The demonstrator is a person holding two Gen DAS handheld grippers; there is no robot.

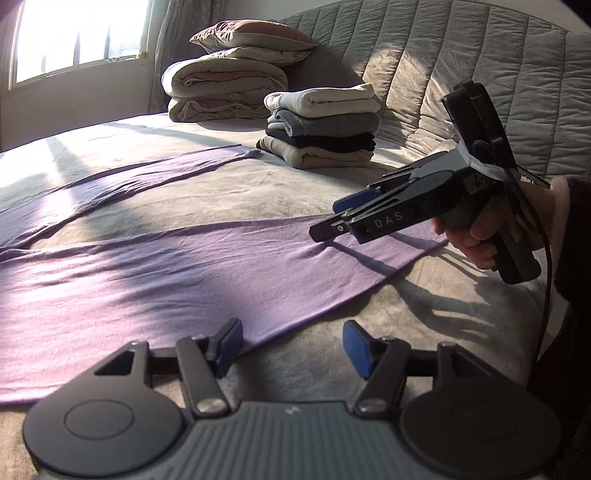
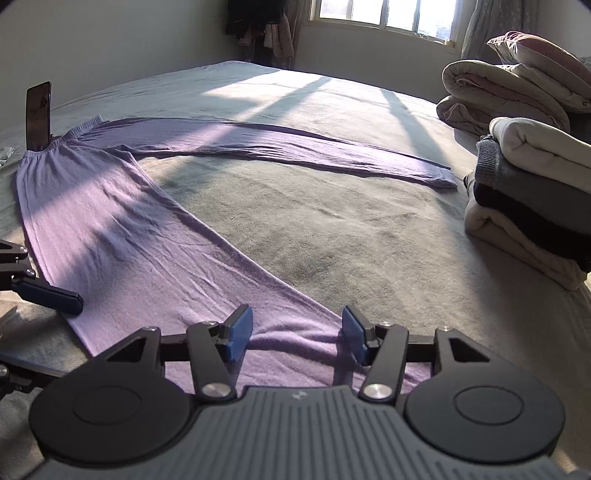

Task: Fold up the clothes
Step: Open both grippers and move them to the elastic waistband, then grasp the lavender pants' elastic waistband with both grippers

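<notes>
Purple trousers lie flat on the grey bed, legs spread in a V, with the elastic waistband at the far left. My right gripper is open just above the hem end of the near leg, one pad to each side of the cloth. From the left wrist view that right gripper is held by a hand and tilted down onto the purple leg. My left gripper is open at that leg's near edge, holding nothing. One of its fingers shows at the left edge.
A stack of folded clothes sits by the quilted headboard, close to the far leg's hem. Folded duvets with a pillow lie behind it. A phone stands upright by the waistband. A window lights the bed.
</notes>
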